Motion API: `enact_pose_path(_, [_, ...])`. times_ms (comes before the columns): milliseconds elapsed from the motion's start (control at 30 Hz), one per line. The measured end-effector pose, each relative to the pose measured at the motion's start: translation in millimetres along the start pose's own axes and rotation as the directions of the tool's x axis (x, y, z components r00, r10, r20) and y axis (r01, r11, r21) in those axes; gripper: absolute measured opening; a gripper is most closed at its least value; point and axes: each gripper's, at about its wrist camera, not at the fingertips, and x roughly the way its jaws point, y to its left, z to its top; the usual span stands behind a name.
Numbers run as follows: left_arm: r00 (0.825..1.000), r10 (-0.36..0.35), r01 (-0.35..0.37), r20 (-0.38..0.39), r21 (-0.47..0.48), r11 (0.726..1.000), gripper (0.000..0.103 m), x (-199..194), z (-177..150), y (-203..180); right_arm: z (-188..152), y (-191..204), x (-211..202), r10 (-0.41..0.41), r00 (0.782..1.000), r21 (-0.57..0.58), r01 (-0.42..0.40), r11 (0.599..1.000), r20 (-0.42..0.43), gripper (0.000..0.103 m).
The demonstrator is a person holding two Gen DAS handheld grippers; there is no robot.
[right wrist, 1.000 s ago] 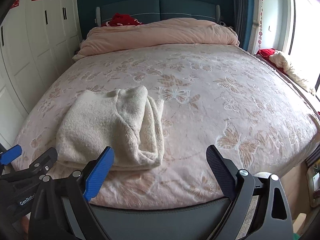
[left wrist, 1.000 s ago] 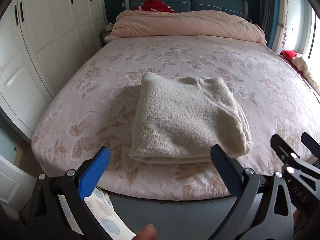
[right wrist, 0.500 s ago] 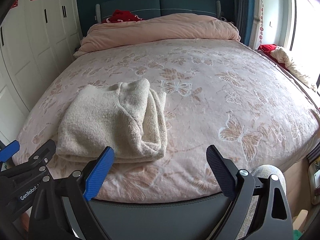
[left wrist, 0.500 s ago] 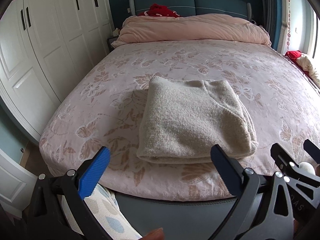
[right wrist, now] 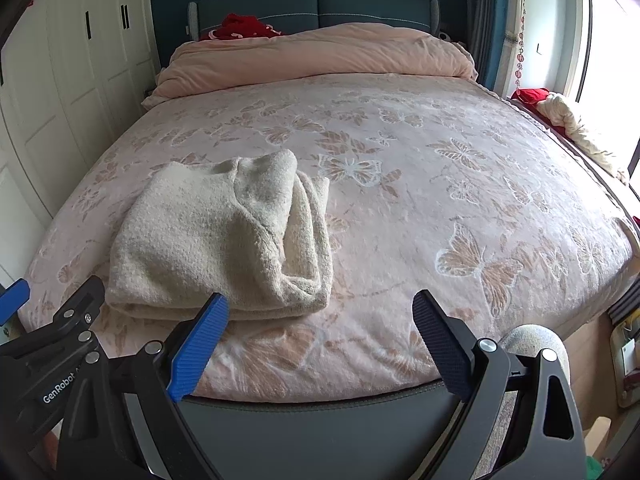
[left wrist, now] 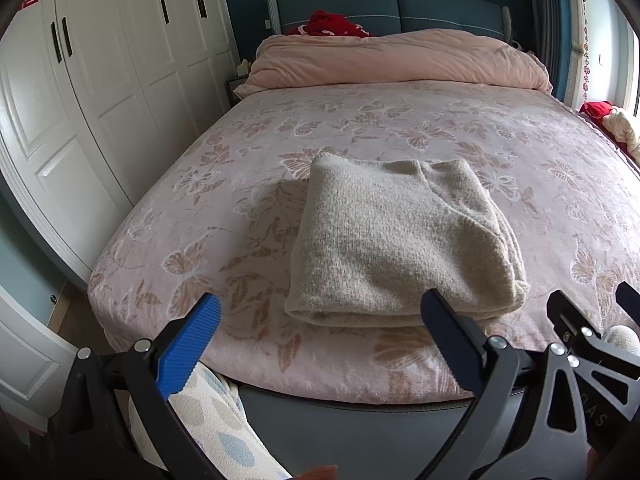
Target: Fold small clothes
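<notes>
Looks to me like the folding part is basically done: the cream sweater sits as a neat rectangular bundle on the bed, just ahead of the left hand-held gripper and ahead and off to the left of the right hand-held gripper. Both have their jaws spread wide apart with nothing in them, and neither touches the knit.

If anything's left, I'd say it's tidying. On the side of the bundle nearer the right hand-held gripper the layers splay open and look a bit lumpy, so I'd press that edge flat or tuck it under rather than re-grab the whole thing. Thick fuzzy knit like this probably springs back, so go slow and pinch only the loose layer, not the whole stack, or the fold could come apart.

Pose-wise, both sit low at the foot of the bed, side by side and pointing along the mattress toward the headboard, roughly level.
</notes>
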Motion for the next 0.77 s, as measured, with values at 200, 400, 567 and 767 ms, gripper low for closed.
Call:
enact_pose_path(200, [1.0,0.012,-0.012,-0.009,-0.004,1.0,0.098,2.4,-2.2,0.7,-1.4,3.5,1.4,-0.01,1.0,-0.007,0.01,1.0,-0.007,0.091])
enact_pose_path(400, [0.999,0.029,-0.03,-0.012,-0.016,0.999,0.095,3.6,-6.7,1.9,-4.2,7.1,2.8,-0.022,1.0,-0.003,0.022,1.0,-0.018,0.091])
enact_pose_path(567, [0.999,0.039,-0.039,-0.006,-0.01,0.999,0.094,3.4,-7.0,0.6,-4.5,8.1,3.5,-0.037,0.999,-0.005,0.037,0.999,-0.019,0.091])
enact_pose_path(767, [0.999,0.023,-0.024,-0.03,-0.022,0.999,0.09,7.0,-8.5,0.0,-5.1,9.4,4.6,-0.046,0.999,-0.009,0.045,0.999,-0.022,0.091])
